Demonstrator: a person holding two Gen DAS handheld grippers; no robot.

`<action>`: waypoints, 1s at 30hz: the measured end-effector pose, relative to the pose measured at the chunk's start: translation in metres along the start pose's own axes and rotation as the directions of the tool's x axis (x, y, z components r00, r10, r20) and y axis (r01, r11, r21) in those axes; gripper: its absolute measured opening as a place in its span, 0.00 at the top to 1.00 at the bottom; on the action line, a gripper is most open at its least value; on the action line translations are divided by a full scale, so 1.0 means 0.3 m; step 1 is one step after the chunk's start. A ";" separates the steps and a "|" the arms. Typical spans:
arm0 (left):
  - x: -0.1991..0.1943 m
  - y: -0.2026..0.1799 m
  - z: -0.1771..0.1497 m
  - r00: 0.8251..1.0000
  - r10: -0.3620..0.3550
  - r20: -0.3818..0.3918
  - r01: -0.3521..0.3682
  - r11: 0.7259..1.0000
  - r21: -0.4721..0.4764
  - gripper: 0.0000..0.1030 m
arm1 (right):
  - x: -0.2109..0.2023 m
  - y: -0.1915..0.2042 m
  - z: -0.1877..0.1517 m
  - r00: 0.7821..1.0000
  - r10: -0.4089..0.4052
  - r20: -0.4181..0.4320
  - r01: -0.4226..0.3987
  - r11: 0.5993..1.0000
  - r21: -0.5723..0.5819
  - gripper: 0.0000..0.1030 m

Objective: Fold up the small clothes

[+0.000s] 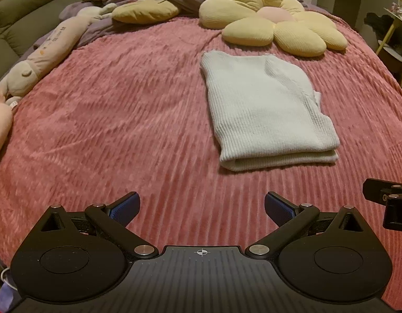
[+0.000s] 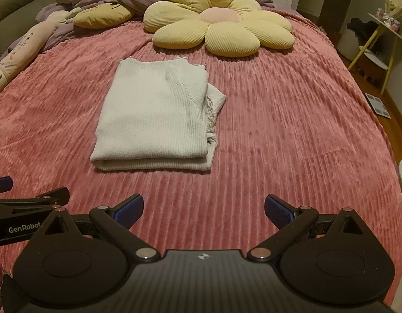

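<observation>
A white knit sweater [image 2: 154, 114] lies folded flat in the middle of the bed [image 2: 292, 135], on the pink cover. A yellow flower pillow [image 2: 221, 26] sits near the bed's far edge. The left gripper [image 1: 202, 206] and the right gripper [image 2: 204, 207] hang over the near edge, apart from the sweater. Both have their fingers [image 2: 130, 206] wide apart and hold nothing.

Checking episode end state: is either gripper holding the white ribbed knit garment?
No: the white ribbed knit garment lies folded on the pink blanket, beyond both open grippers.
</observation>
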State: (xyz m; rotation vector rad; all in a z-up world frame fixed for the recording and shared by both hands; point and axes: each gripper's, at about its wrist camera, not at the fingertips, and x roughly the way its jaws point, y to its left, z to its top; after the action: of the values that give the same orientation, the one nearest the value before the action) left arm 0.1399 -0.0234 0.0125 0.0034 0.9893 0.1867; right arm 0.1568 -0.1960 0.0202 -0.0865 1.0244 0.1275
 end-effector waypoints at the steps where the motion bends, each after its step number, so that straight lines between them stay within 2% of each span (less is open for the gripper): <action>1: 0.000 -0.002 -0.001 1.000 -0.002 -0.001 0.002 1.000 0.003 0.00 | -0.002 0.000 0.000 1.000 0.000 0.001 0.000 1.000 -0.001 0.04; 30: -0.006 -0.012 -0.002 1.000 -0.028 -0.013 0.028 1.000 -0.001 0.00 | -0.015 -0.013 -0.003 1.000 0.001 0.000 -0.001 1.000 0.006 0.04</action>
State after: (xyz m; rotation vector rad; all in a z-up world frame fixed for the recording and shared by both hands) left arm 0.1389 -0.0273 0.0133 -0.0120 1.0017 0.1619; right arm 0.1543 -0.2002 0.0236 -0.0808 1.0243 0.1253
